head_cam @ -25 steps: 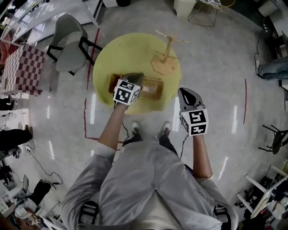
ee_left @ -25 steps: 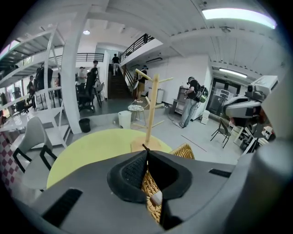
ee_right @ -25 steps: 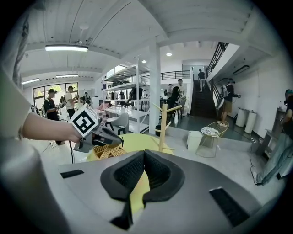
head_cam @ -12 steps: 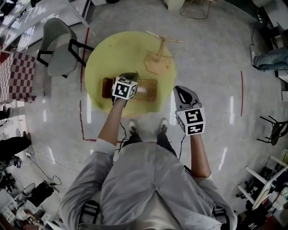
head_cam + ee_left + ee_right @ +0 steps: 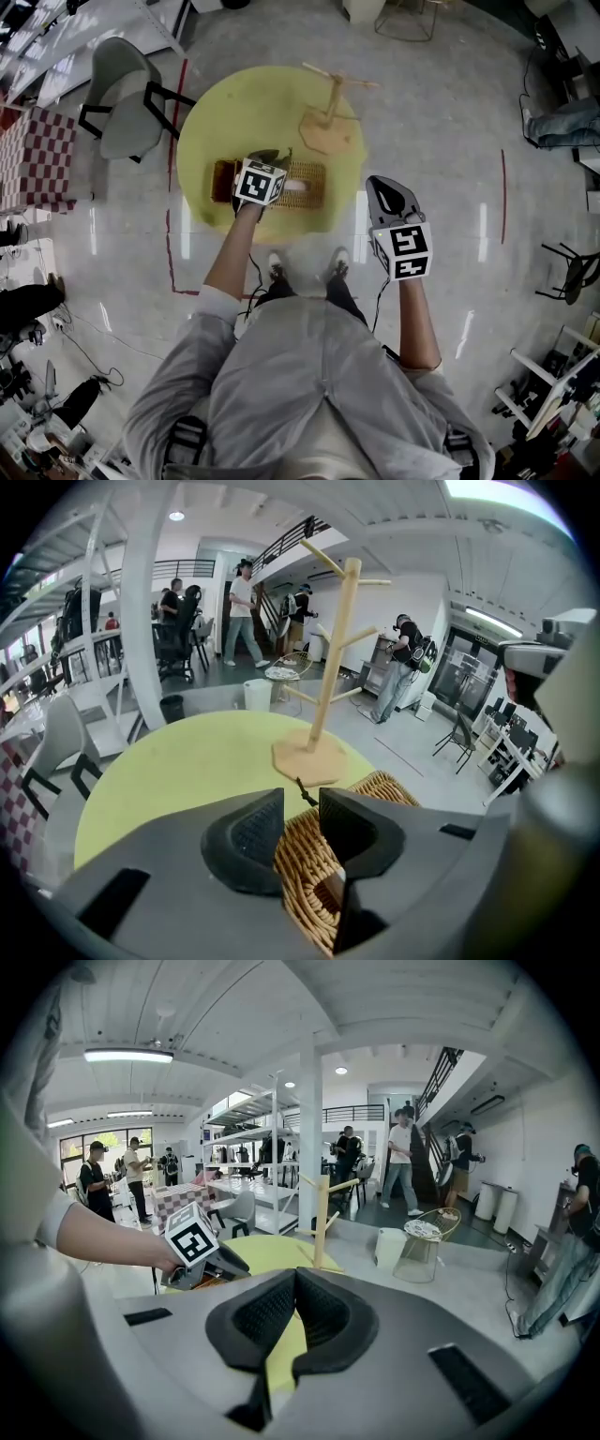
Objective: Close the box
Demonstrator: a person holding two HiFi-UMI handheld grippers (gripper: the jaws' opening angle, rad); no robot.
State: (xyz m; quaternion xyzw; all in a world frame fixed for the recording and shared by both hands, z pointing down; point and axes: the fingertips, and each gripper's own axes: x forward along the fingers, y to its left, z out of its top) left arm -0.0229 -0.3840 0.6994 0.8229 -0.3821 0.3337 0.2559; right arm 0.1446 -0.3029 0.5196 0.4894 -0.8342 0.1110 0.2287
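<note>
The left gripper (image 5: 302, 797) is held low over the box (image 5: 386, 786). Its jaws stand apart, having just been opening, and no pad presses on anything. Through the gap the woven top of the box is seen just below. A thin dark cord (image 5: 300, 789) pokes up between the jaw tips, untouched as far as can be told. The box is thus found directly under and just ahead of the left jaws, on the yellow tabletop (image 5: 178, 780).

The lid appears to have been laid down, so the step in hand is judged to be the release. It would be done well if the jaws were kept wide and lifted straight up. That way neither cord nor wicker is snagged, and the lid is not dragged open again. Whether the lid sits flush all round cannot be told. Should an edge stand proud, a light press from above with the jaw tips would be called for.

The right gripper (image 5: 293, 1283) is kept off beyond the tabletop's rim, with its jaws together and nothing between them. The tabletop lies ahead of them. This gripper is not needed unless the box has to be steadied.

A wooden stand (image 5: 323, 714) with branching pegs is placed just beyond the left jaws, past the box. Its pegs could be struck if the withdrawal were made forward rather than upward. A chair (image 5: 127, 94) is set well apart, to the left of the left jaws. People are seen in the hall beyond.
</note>
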